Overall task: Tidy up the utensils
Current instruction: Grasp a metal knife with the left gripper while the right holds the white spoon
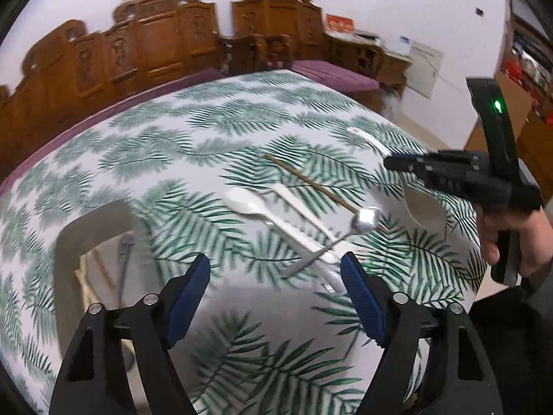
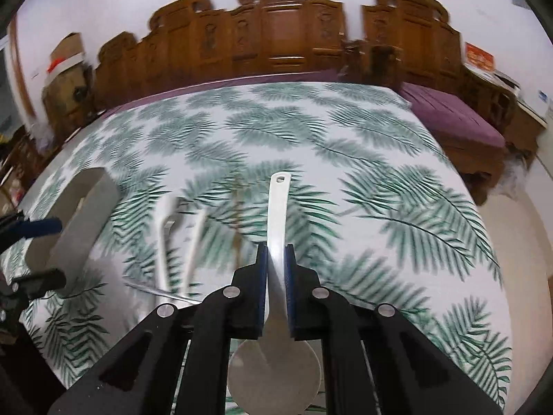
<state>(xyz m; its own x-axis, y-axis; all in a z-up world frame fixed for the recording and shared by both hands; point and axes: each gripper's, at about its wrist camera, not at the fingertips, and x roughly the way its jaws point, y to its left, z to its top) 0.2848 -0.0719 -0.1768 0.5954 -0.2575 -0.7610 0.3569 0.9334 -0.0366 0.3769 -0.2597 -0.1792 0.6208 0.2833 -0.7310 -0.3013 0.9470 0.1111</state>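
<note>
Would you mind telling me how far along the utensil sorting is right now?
Partly done: the white holder already contains a few utensils. In hand: the right gripper is clamped on the white rice paddle. Left: the plastic spoon, metal spoon and chopstick still lie on the tablecloth.

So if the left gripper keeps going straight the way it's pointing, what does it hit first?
Most likely the crossed utensils: the left gripper, jaws open and empty, points at the metal spoon's handle lying over the white plastic spoon. Depth is unclear, so it might touch the tablecloth just short of them.
</note>
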